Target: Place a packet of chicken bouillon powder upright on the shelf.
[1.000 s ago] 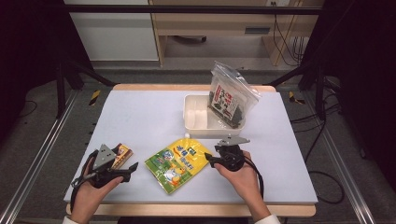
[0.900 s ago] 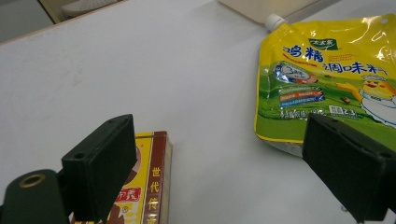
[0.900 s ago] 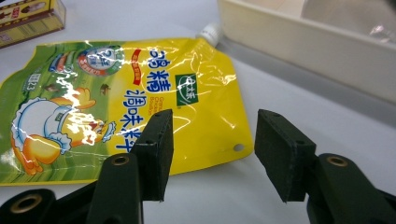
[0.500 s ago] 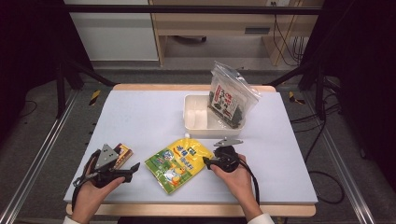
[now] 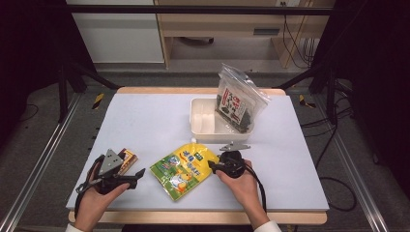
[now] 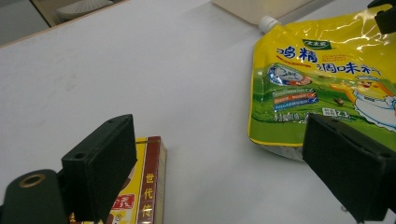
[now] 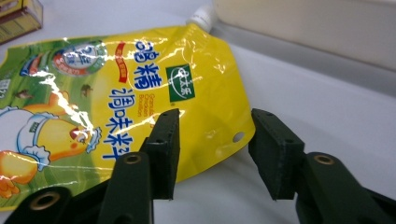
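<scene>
Right gripper view shows the right hand-held gripper astride the yellow pouch's corner, jaws just closing, not pinching. Pouch lies flat on the counter. Left hand-held gripper gapes wide.

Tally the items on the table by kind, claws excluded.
Yellow spouted pouch: 1
Small red-and-yellow box: 1
Clear zip bag of dark snacks: 1
White tray: 1
Total: 4
</scene>
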A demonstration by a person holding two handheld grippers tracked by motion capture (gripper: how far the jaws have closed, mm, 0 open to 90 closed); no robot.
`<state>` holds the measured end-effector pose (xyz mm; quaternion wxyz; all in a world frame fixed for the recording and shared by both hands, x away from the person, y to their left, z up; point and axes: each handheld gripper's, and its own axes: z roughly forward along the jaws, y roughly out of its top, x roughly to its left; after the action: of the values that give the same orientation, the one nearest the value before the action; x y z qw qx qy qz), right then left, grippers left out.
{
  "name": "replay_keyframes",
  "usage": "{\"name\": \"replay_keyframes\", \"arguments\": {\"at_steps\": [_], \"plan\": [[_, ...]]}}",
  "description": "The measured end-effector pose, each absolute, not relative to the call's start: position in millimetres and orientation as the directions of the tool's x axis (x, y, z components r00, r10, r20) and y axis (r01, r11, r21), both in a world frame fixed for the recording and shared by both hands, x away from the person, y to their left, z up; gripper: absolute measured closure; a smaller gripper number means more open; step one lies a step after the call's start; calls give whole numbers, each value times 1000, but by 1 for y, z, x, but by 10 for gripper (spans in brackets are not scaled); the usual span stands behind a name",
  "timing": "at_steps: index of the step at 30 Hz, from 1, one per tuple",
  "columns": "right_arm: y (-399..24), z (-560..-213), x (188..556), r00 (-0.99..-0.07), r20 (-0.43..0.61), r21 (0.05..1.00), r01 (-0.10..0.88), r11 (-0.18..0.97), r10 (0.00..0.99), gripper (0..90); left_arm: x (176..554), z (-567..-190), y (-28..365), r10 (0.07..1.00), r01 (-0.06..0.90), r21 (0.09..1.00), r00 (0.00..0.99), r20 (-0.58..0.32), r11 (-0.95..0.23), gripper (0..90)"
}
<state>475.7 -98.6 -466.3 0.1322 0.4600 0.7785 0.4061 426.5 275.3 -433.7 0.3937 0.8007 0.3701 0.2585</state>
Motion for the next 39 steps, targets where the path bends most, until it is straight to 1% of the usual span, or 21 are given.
{"name": "replay_keyframes", "arguments": {"at_steps": [3, 4, 7, 9, 12, 17, 19, 26, 31, 39], "plan": [[-94, -464, 475, -550, 180, 758, 606, 241, 815, 632, 427, -434, 275, 797, 387, 824, 591, 122, -413, 98], [-93, -464, 475, -554, 172, 757, 604, 250, 815, 650, 427, -434, 275, 797, 387, 824, 591, 123, -414, 98], [-88, -467, 475, -546, 134, 747, 604, 278, 827, 744, 426, -433, 276, 798, 387, 824, 590, 124, -414, 99], [-87, -467, 476, -537, 141, 748, 608, 266, 832, 831, 426, -433, 277, 798, 385, 825, 590, 126, -415, 99], [-87, -462, 475, -537, 168, 760, 604, 238, 827, 898, 426, -432, 277, 801, 385, 830, 588, 116, -403, 99], [-89, -443, 474, -562, 186, 798, 565, 210, 806, 900, 427, -432, 278, 798, 391, 831, 595, 99, -395, 100], [-91, -436, 476, -578, 178, 809, 547, 216, 796, 900, 428, -432, 277, 794, 391, 829, 600, 100, -400, 100], [-103, -416, 489, -617, 211, 812, 543, 216, 758, 900, 433, -422, 268, 757, 388, 802, 642, 120, -455, 99], [-111, -397, 494, -653, 196, 823, 515, 239, 732, 900, 435, -412, 260, 719, 369, 774, 678, 155, -515, 99], [-113, -363, 493, -731, 141, 844, 441, 306, 667, 900, 442, -392, 248, 681, 335, 763, 710, 182, -553, 98]]}}
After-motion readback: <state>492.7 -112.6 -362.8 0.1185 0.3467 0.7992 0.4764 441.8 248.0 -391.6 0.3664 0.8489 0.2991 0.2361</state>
